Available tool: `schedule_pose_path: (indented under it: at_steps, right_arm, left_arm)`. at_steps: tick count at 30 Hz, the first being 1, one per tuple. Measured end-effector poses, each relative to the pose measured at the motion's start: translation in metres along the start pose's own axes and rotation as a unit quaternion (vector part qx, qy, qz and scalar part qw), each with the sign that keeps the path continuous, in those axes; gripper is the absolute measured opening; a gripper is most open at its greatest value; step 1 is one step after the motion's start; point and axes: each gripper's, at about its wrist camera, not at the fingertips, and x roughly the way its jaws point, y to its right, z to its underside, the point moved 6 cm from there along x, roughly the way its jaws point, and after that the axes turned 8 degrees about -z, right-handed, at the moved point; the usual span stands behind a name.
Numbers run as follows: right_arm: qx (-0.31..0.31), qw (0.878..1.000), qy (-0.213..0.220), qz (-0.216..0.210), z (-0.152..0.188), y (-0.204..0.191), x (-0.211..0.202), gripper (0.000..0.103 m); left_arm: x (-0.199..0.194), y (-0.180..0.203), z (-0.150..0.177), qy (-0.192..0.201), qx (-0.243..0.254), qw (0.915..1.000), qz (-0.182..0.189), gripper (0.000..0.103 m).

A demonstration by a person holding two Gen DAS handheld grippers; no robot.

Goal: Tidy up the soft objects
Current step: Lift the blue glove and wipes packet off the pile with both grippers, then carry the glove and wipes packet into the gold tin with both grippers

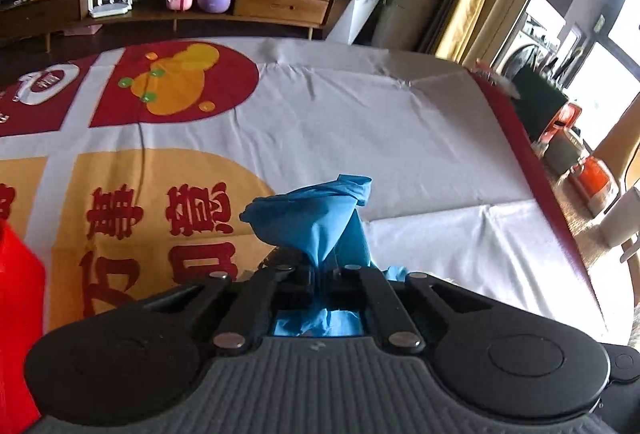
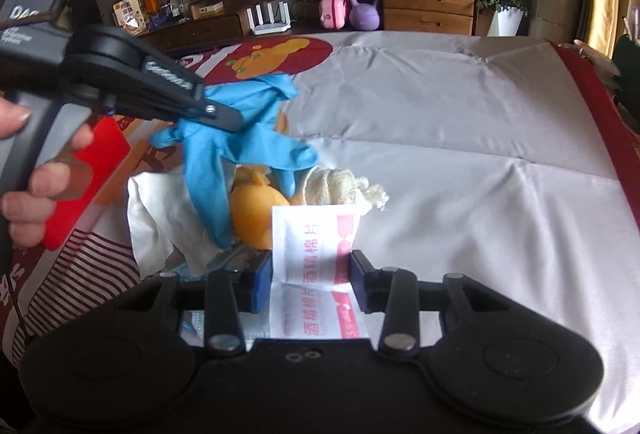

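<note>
Meanwhile left gripper [image 2: 224, 120] fingers pinch the blue glove [image 2: 236, 150]; right gripper [image 2: 312, 274] fingers clasp the wipe packet's [image 2: 316, 254] edges.

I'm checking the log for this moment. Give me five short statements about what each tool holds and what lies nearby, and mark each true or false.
1. The left tool is shut on the blue glove. True.
2. The glove lies flat on the cloth. False: it hangs lifted in the air.
3. A white packet with pink print sits between the right tool fingers. True.
4. The plush toy is green. False: it is orange.
5. The purple kettlebell sits on the table. False: it is on the shelf behind.
</note>
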Motion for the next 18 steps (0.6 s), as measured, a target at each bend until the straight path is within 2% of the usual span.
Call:
schedule_pose_path:
  at_steps: [10, 18]
  right_arm:
    - [-0.013, 1.0, 0.021, -0.008, -0.015, -0.024, -0.035, 0.04]
    - [-0.043, 0.998, 0.035, -0.038, -0.037, -0.068, -0.052, 0.04]
  left_arm:
    - [-0.061, -0.014, 0.006, 0.013, -0.004, 0.9999, -0.009, 0.003]
    - [-0.115, -0.052, 0.015, 0.024, -0.019, 0.9992, -0.027, 0.003]
